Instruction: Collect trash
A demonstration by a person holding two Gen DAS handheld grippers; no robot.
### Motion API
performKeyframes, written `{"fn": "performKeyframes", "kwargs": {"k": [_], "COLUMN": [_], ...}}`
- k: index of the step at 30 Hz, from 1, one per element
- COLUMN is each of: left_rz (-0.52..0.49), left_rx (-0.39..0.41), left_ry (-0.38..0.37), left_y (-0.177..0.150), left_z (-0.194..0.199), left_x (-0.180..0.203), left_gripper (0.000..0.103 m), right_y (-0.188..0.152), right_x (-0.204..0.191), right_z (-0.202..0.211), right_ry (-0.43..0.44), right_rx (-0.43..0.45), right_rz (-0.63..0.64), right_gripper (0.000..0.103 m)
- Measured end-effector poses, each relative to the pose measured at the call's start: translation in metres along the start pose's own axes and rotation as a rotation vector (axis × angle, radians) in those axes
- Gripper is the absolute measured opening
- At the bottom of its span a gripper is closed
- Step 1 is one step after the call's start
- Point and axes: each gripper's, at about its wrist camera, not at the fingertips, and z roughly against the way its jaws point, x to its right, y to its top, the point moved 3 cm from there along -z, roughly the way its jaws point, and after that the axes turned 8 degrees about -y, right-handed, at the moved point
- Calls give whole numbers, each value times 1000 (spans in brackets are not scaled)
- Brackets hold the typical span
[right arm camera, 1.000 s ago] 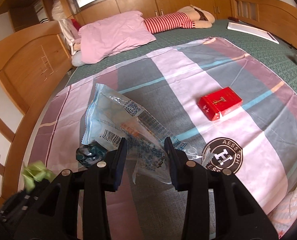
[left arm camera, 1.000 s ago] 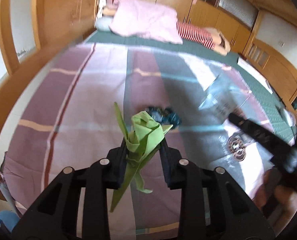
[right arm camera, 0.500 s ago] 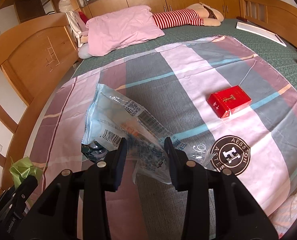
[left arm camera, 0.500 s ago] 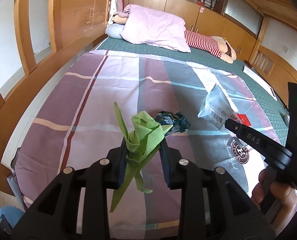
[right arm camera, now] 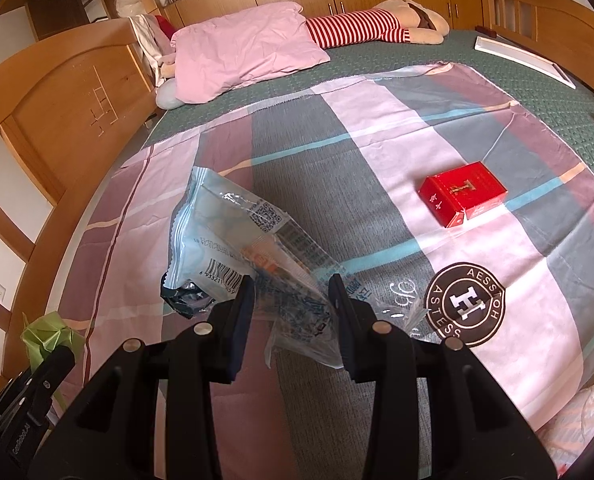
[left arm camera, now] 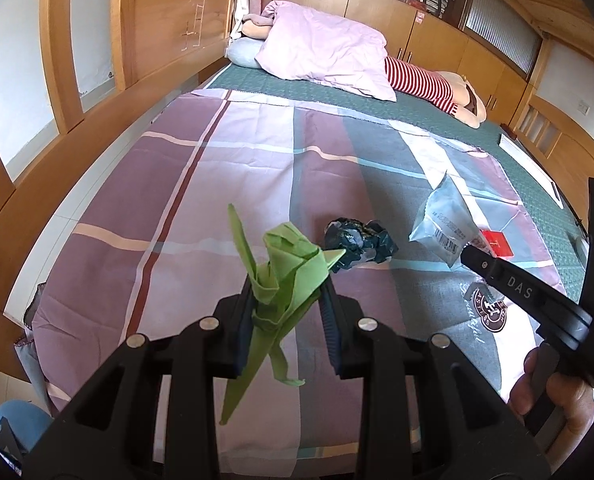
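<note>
My left gripper (left arm camera: 288, 292) is shut on a crumpled green paper (left arm camera: 287, 276), held above the striped bedsheet (left arm camera: 177, 208). My right gripper (right arm camera: 291, 292) is shut on a pale blue and clear plastic wrapper (right arm camera: 233, 236), which also shows at the right of the left wrist view as the wrapper (left arm camera: 443, 220). A dark crumpled foil wad (left arm camera: 359, 242) lies on the sheet just beyond the green paper; it peeks out under the wrapper as a dark wad (right arm camera: 183, 294). A red cigarette box (right arm camera: 461, 192) lies flat on the sheet to the right.
A pink pillow (right arm camera: 241, 48) and a striped plush toy (right arm camera: 361, 26) lie at the head of the bed. Wooden bed rails (left arm camera: 57, 92) run along the left. A white flat object (right arm camera: 525, 56) sits at the far right. A hand (left arm camera: 553, 396) holds the right gripper's handle.
Both views have tilted slightly, showing more of the bed's head. Both grips are unchanged, and the right gripper with its wrapper sits a little higher in the left wrist view.
</note>
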Motion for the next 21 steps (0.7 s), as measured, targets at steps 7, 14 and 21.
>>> {"fn": "performKeyframes", "kwargs": {"k": [7, 14, 21], "left_rz": [-1, -2, -3], "left_rx": [-1, -3, -3], "left_ry": [0, 1, 0], "left_y": [0, 0, 0], "left_z": [0, -1, -1], "left_x": [0, 0, 0], "left_gripper": [31, 31, 31], "right_y": [-1, -1, -1], "right_x": [-1, 0, 0], "right_z": [-2, -4, -5], "right_ry": [-1, -2, -4], "right_rx": [-11, -20, -27], "right_rz": [2, -1, -4], "right_gripper": [39, 39, 39]}}
